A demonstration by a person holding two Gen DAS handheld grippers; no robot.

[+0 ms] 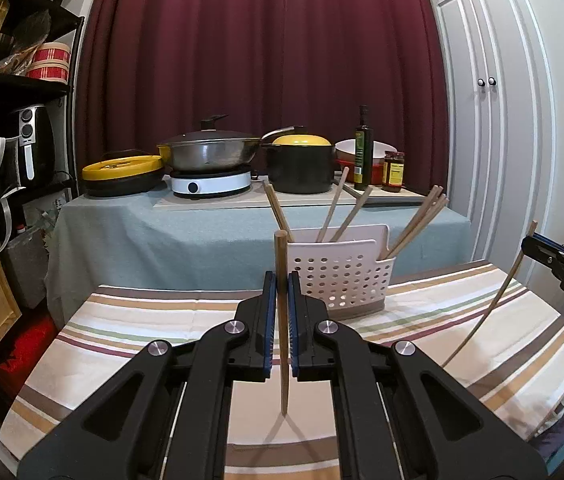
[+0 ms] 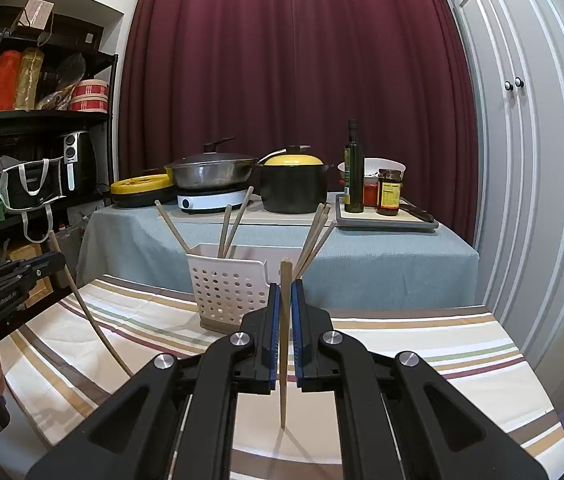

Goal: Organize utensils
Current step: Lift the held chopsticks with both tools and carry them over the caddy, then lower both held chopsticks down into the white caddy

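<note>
A white perforated utensil basket [image 1: 342, 276] [image 2: 228, 288] stands on the striped tablecloth, with several wooden chopsticks leaning out of it. My left gripper [image 1: 282, 280] is shut on one wooden chopstick [image 1: 283, 340], held upright, its tip touching the cloth just left of the basket. My right gripper [image 2: 286, 290] is shut on another upright chopstick [image 2: 284, 344], just right of the basket. Each gripper shows at the edge of the other's view, the right gripper [image 1: 538, 246] and the left gripper [image 2: 48, 262], each with its chopstick slanting down to the cloth.
Behind the near table [image 1: 142, 320] stands a second table with a blue-grey cloth [image 1: 202, 232], bearing a wok on a hob [image 1: 210, 152], a black pot with yellow lid [image 1: 298, 164], an oil bottle [image 2: 353, 168] and a jar [image 2: 389, 192]. A black shelf unit [image 1: 10, 140] is left; white cupboard doors [image 2: 530, 160] are right.
</note>
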